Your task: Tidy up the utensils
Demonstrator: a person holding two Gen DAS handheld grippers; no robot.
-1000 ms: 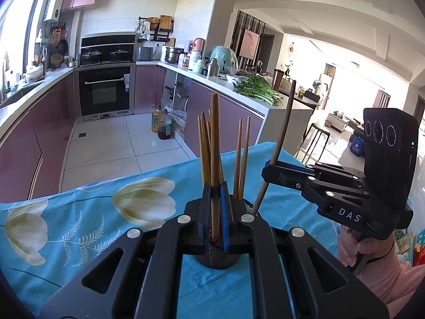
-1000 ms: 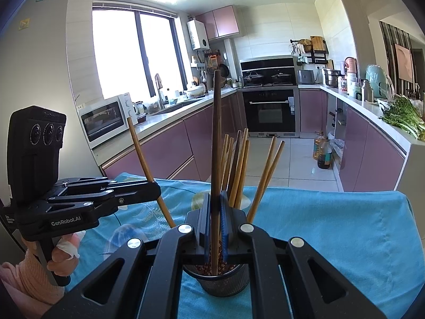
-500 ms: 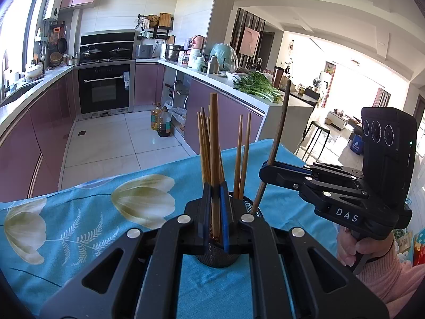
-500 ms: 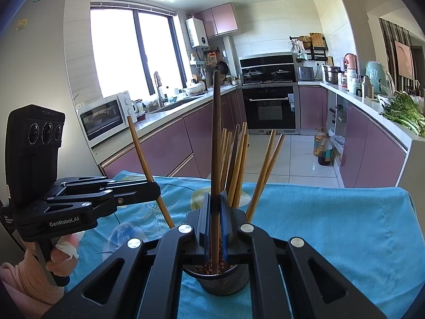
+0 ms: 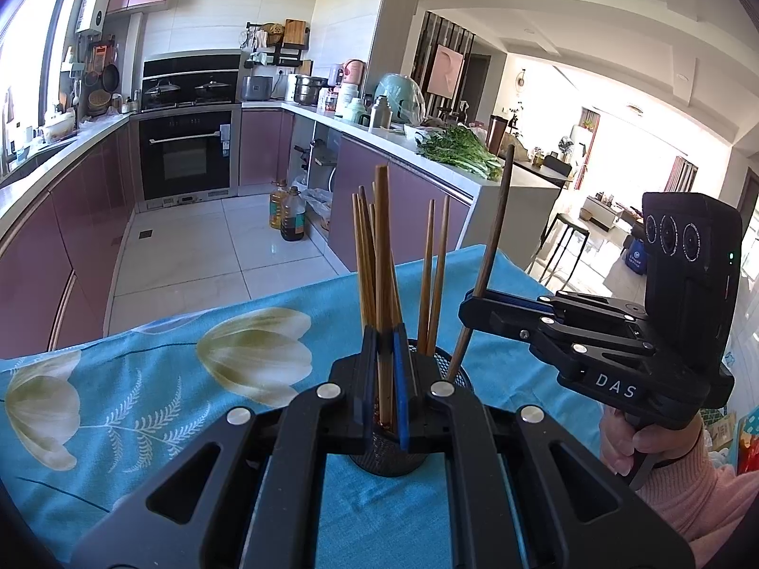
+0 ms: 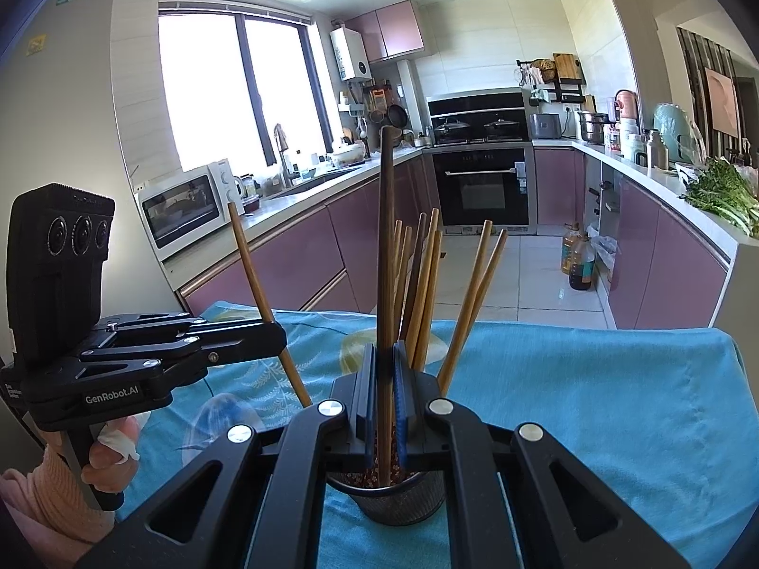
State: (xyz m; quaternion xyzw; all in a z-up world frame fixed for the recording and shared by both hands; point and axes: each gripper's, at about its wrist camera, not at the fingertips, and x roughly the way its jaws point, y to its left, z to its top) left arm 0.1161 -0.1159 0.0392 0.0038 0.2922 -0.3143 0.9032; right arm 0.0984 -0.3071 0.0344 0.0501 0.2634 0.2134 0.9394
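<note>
While pressed tight together, pinching a pale chopstick [image 5: 382, 246] in the left tongs [image 5: 385, 346], near upright, with its lower end down inside a black mesh cup [image 5: 386, 462]. Seen from the right wrist view as the same left tongs [image 6: 274, 334] reaching in from the side, with the pale chopstick [image 6: 251, 261] leaning away from the cup [image 6: 398, 502] and its lower end hidden behind the near tongs. Gripped from below by a left hand [image 6: 109, 455] in a pink sleeve.

Likewise squeezed together in the right tongs [image 6: 385, 355], pinching a dark chopstick [image 6: 386, 237], taller than the rest, with its foot down in the cup. From the left wrist view, right tongs [image 5: 474, 303] coming in from the right, dark chopstick [image 5: 498, 218] slanted, lower tip at the cup's rim. Held by a right hand [image 5: 631, 445], also pink-sleeved.

Standing loose in the cup, several more chopsticks [image 6: 474, 294], fanned apart, between and beside the two held ones.

Under the cup, a blue cloth [image 5: 166, 379] with pale flowers, spread over the surface.
</note>
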